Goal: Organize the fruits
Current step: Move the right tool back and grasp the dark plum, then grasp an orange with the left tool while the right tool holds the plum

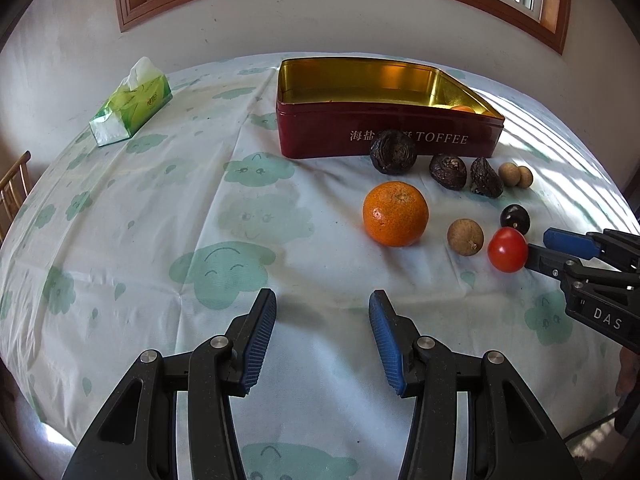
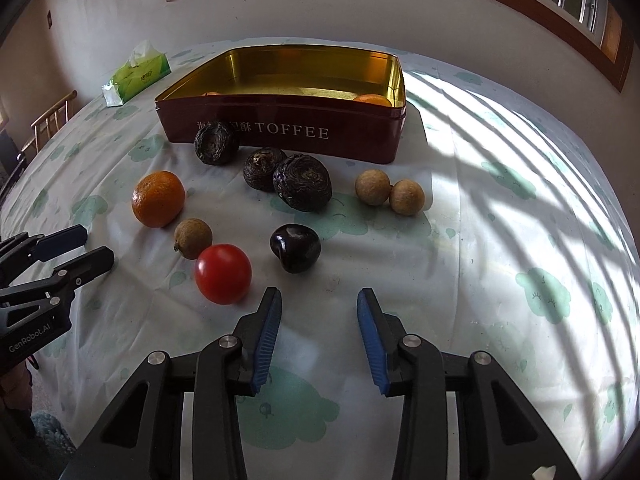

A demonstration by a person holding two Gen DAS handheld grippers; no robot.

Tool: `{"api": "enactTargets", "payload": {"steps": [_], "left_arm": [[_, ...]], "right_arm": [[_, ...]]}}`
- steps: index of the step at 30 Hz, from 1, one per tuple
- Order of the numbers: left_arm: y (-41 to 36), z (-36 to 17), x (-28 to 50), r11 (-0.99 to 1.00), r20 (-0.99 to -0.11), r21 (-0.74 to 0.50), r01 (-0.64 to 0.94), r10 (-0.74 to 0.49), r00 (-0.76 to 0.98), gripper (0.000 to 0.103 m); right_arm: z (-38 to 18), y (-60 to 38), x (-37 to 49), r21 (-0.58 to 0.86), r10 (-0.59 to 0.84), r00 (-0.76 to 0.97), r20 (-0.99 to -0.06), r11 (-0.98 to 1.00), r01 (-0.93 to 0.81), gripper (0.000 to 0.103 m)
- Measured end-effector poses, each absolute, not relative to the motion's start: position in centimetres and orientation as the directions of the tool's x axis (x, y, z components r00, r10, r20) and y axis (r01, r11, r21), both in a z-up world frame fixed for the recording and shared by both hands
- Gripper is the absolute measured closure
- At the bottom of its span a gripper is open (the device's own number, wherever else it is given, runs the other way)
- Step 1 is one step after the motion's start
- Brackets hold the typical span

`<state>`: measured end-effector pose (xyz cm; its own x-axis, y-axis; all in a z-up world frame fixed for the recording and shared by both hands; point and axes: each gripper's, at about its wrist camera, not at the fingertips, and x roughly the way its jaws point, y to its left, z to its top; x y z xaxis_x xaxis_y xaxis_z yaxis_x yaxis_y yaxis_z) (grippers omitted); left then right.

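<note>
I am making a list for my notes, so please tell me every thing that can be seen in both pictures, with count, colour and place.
toffee tin: one, dark red outside, gold inside, open, at the back of the table
orange pieces in tin: at least two, mostly hidden by the wall
orange: one, on the cloth, left of the group
dark wrinkled fruits: three, near-black, in front of the tin
brown round fruits: three, two touching, one near the tomato
tomato: one, red, nearest
dark glossy fruit: one, beside the tomato
tissue pack: one, green, far left
tablecloth: white, green clouds
chair: wooden, left edge
window: wooden frame
left gripper: open, empty
right gripper: open, empty
</note>
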<state>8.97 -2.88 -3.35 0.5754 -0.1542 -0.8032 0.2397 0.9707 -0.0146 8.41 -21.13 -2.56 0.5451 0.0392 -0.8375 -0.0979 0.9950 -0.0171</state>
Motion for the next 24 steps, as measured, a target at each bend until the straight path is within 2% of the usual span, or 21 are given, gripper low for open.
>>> {"api": "enactTargets", "payload": {"steps": [4, 9, 24], "left_arm": [[-3.3, -3.5, 9.3, 0.969, -0.803, -0.019, 0.245, -0.161, 0.574, 0.053], [-3.8, -3.5, 9.6, 0.967, -0.8, -0.019, 0.252, -0.166, 0.576, 0.053], [-6.2, -3.5, 10.2, 0.953, -0.793, -0.039, 0.301, -0.213, 0.57, 0.052]], "right_arm": [[-2.7, -20.4, 9.4, -0.017, 0.053, 0.554, -0.831, 0.992, -0.121, 0.068], [-2.8, -19.7, 10.5, -0.018, 0.062, 0.566, -0.822, 0.991, -0.134, 0.077], [-2.8, -22.6, 9.4, -0.013, 0.024, 0.589, -0.808, 0.998, -0.058, 0.078]]}}
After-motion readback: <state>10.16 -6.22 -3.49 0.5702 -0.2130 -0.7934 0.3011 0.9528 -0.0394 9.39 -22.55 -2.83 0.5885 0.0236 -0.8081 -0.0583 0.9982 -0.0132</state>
